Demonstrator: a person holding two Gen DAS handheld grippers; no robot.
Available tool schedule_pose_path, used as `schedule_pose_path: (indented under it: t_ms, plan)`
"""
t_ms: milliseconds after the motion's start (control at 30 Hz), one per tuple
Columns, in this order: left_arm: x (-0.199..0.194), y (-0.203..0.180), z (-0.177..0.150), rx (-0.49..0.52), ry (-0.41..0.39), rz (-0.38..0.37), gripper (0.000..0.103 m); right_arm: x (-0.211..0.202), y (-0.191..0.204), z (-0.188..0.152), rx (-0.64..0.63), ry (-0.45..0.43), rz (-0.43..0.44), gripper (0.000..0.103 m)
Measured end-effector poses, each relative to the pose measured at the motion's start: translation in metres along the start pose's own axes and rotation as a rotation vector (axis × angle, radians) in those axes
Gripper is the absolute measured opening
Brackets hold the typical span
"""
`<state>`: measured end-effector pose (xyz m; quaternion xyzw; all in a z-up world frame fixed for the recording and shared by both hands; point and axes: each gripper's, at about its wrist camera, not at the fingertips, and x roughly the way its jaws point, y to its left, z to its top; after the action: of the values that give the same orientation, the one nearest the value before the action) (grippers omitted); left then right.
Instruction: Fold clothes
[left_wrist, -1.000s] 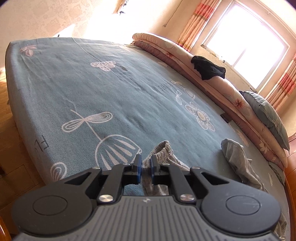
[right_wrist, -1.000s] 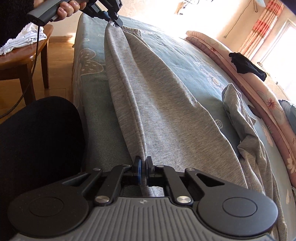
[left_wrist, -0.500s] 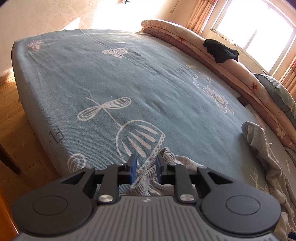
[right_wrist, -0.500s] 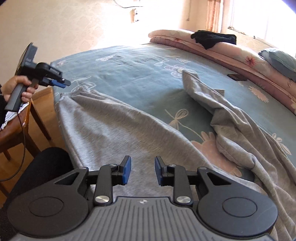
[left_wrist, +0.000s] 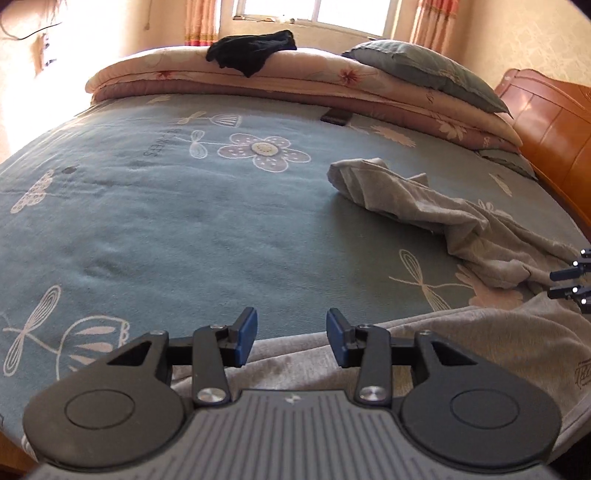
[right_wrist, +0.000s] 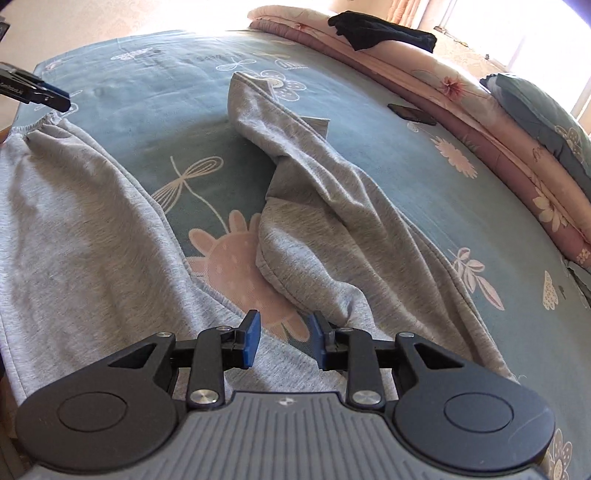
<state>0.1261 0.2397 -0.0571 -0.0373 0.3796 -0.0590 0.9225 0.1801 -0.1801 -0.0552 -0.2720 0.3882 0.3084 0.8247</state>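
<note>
While the grey trousers (right_wrist: 110, 221) lie spread over the near half of the bed (left_wrist: 166, 221), one leg at nine o'clock and the other crumpled toward one o'clock, both claws hang above them. The left claw (left_wrist: 291, 341) has just been opening — nothing between its pads. The right claw (right_wrist: 282, 339) is parted too — empty, over the crotch.

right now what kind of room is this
Almost certainly a bedroom: a wide bed under a teal flowered sheet, a folded quilt and pillow stacked along its far side, and a curtained window behind them.
</note>
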Motion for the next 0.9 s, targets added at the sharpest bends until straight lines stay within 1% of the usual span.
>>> schedule_pose_path:
  t_ms: [67, 200, 267, 300, 333, 400, 433, 467, 500, 533, 567, 600, 633, 667, 733, 800, 867, 900]
  plan:
    - [0.019, -0.014, 0.007, 0.069, 0.036, -0.025, 0.041, 0.014, -0.006, -0.001, -0.026, 0.031, 0.067, 0.033]
    - [0.047, -0.025, 0.01, 0.168, 0.127, -0.056, 0.041, 0.035, -0.009, -0.01, -0.107, 0.095, 0.136, 0.033]
    - [0.054, -0.026, 0.008, 0.217, 0.165, -0.075, 0.041, 0.04, -0.01, -0.014, -0.146, 0.096, 0.147, 0.042]
    - [0.058, -0.027, 0.006, 0.242, 0.184, -0.084, 0.041, 0.042, -0.01, -0.015, -0.165, 0.088, 0.144, 0.052]
    - [0.06, -0.028, 0.005, 0.267, 0.2, -0.088, 0.041, 0.042, -0.011, -0.015, -0.192, 0.077, 0.145, 0.059]
    - [0.064, -0.031, 0.003, 0.318, 0.227, -0.1, 0.041, 0.046, -0.017, -0.012, -0.208, 0.088, 0.176, 0.061]
    - [0.067, -0.033, 0.002, 0.343, 0.24, -0.108, 0.041, 0.049, -0.022, -0.01, -0.175, 0.111, 0.204, 0.06]
    - [0.069, -0.035, 0.002, 0.367, 0.252, -0.117, 0.044, 0.053, -0.028, -0.007, -0.135, 0.134, 0.238, 0.059]
    - [0.073, -0.037, 0.001, 0.396, 0.271, -0.118, 0.047, 0.053, -0.03, -0.007, -0.113, 0.138, 0.263, 0.051]
    - [0.078, -0.04, 0.0, 0.414, 0.289, -0.12, 0.049, 0.052, -0.032, -0.007, -0.09, 0.141, 0.289, 0.033]
    - [0.08, -0.041, 0.0, 0.423, 0.29, -0.123, 0.05, 0.052, -0.034, -0.008, -0.068, 0.143, 0.314, 0.027]
    - [0.081, -0.042, 0.0, 0.432, 0.291, -0.127, 0.051, 0.052, -0.036, -0.008, -0.046, 0.146, 0.339, 0.016]
    - [0.082, -0.043, 0.0, 0.441, 0.291, -0.131, 0.051, 0.048, -0.031, -0.009, -0.051, 0.131, 0.324, 0.004]
    - [0.082, -0.043, 0.0, 0.436, 0.287, -0.132, 0.051, 0.045, -0.026, -0.01, -0.064, 0.118, 0.304, 0.004]
    - [0.082, -0.041, 0.003, 0.423, 0.273, -0.129, 0.052, 0.037, -0.02, -0.01, -0.102, 0.071, 0.235, 0.003]
    - [0.082, -0.04, 0.005, 0.41, 0.256, -0.118, 0.052, 0.034, -0.03, -0.006, -0.048, 0.032, 0.164, 0.003]
    - [0.081, -0.038, 0.009, 0.382, 0.233, -0.106, 0.052, 0.04, -0.044, -0.004, 0.052, 0.029, 0.184, 0.003]
    - [0.081, -0.037, 0.011, 0.364, 0.224, -0.101, 0.052, 0.045, -0.043, -0.006, 0.058, 0.042, 0.186, 0.003]
